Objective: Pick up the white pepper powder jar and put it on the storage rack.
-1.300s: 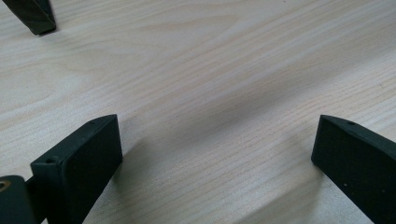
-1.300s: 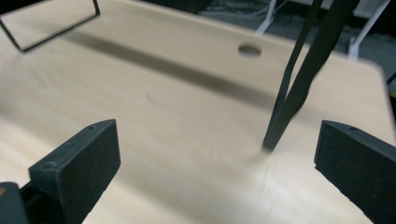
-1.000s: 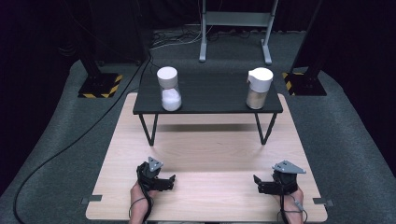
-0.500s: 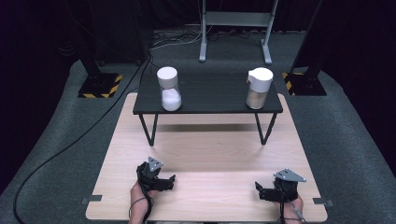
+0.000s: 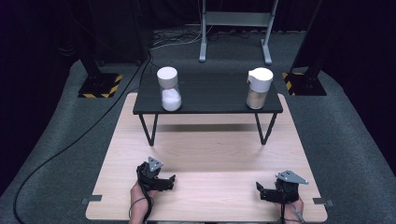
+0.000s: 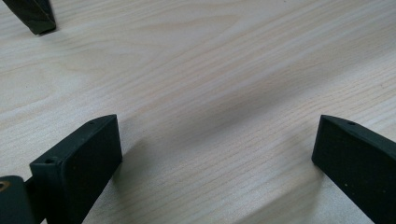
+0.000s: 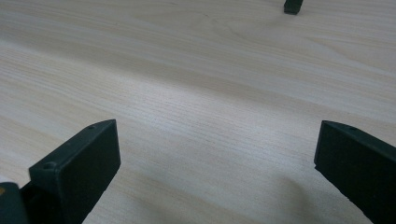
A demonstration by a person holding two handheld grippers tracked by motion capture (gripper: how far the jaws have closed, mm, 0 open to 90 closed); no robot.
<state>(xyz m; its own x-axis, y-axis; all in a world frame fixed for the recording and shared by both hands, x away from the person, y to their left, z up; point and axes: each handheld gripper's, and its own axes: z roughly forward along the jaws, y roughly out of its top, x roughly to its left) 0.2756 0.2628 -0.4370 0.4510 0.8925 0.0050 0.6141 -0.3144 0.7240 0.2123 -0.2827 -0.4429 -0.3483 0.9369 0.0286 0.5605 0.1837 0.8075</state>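
On the low black table (image 5: 208, 103) stand two clear jars with white lids. The left jar (image 5: 169, 89) holds white powder; the right jar (image 5: 258, 89) has a spouted lid and greyish contents. My left gripper (image 5: 172, 182) rests low over the wooden tabletop (image 5: 205, 154) near its front edge. Its jaws are wide apart and nothing lies between them (image 6: 215, 158). At the front right, my right gripper (image 5: 260, 192) is open too, with bare wood between its jaws (image 7: 217, 163). Both grippers are far from the jars.
The black table stands on thin legs at the back of the wooden top; one foot (image 6: 32, 16) shows ahead of the left gripper and another foot (image 7: 293, 5) ahead of the right. Grey carpet, a cable (image 5: 70, 144) and stand bases surround the table.
My right gripper has drawn back toward the front edge of the table and slightly right. The left gripper and the jars have stayed put.
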